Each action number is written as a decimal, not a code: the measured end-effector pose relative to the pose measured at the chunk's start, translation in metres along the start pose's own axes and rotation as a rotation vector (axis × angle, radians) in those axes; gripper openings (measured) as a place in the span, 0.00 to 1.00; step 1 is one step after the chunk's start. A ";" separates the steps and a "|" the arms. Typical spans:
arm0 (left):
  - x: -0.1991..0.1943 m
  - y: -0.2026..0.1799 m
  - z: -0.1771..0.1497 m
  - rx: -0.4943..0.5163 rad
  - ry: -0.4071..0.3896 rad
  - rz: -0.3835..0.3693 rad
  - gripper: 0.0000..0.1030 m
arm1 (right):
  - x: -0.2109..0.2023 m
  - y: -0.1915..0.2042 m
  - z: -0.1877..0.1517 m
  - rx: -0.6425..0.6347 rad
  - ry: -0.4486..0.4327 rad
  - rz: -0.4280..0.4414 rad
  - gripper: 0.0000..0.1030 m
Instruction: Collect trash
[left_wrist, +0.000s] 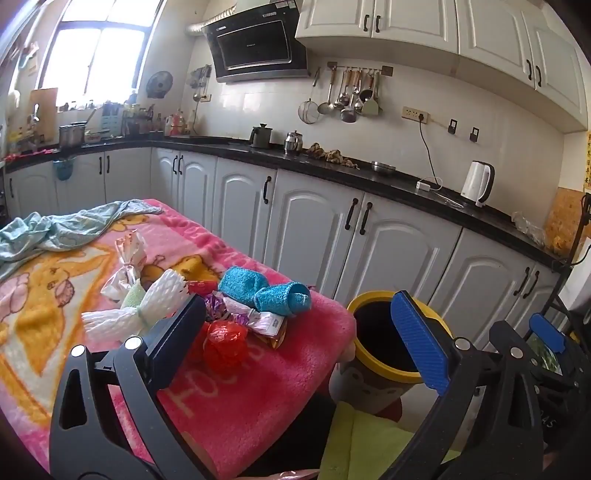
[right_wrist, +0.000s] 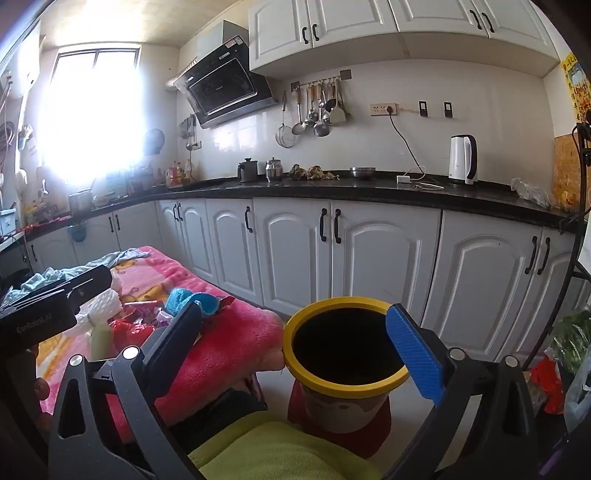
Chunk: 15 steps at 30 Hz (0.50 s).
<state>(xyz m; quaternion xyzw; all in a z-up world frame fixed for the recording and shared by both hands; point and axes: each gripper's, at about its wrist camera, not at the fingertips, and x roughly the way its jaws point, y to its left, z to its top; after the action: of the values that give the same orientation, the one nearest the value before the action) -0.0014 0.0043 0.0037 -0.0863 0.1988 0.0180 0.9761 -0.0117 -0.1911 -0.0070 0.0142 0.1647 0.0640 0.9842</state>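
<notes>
Left wrist view is showing the left gripper (left_wrist: 299, 339) hovering with its fingers (left_wrist: 419, 341) spreading wide and gripping nothing. Taking the yellow-rimmed bin (left_wrist: 384, 369) as landmark: farthest to its left, a white foam net (left_wrist: 136, 310) is lying on the pink blanket (left_wrist: 258, 398), partly behind the left finger. Nearer the bin, a red crumpled wrapper (left_wrist: 225, 341) is sitting just inside that finger, in the gap, with a pale candy wrapper (left_wrist: 258, 319) touching it and blue socks (left_wrist: 266, 291) lying just behind. The bin itself is standing off the blanket's edge, the right finger overlapping its rim.

Right wrist view is showing the right gripper (right_wrist: 295, 347) also spreading empty fingers (right_wrist: 413, 354), with the bin's (right_wrist: 306, 373) dark mouth sitting between them. The trash pile (right_wrist: 129, 328) is lying to the bin's left, outside the left finger.
</notes>
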 end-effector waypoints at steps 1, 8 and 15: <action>-0.001 0.001 -0.001 -0.001 -0.005 -0.003 0.90 | 0.000 0.000 0.000 -0.001 -0.001 0.000 0.95; -0.002 -0.002 -0.001 0.000 -0.012 -0.001 0.90 | 0.000 0.001 0.000 -0.002 0.000 0.000 0.95; -0.002 -0.001 0.000 -0.001 -0.014 0.000 0.90 | 0.000 0.001 0.001 -0.004 -0.003 0.000 0.95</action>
<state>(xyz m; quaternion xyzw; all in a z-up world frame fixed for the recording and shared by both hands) -0.0029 0.0028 0.0044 -0.0865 0.1919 0.0187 0.9774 -0.0120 -0.1898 -0.0064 0.0123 0.1632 0.0645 0.9844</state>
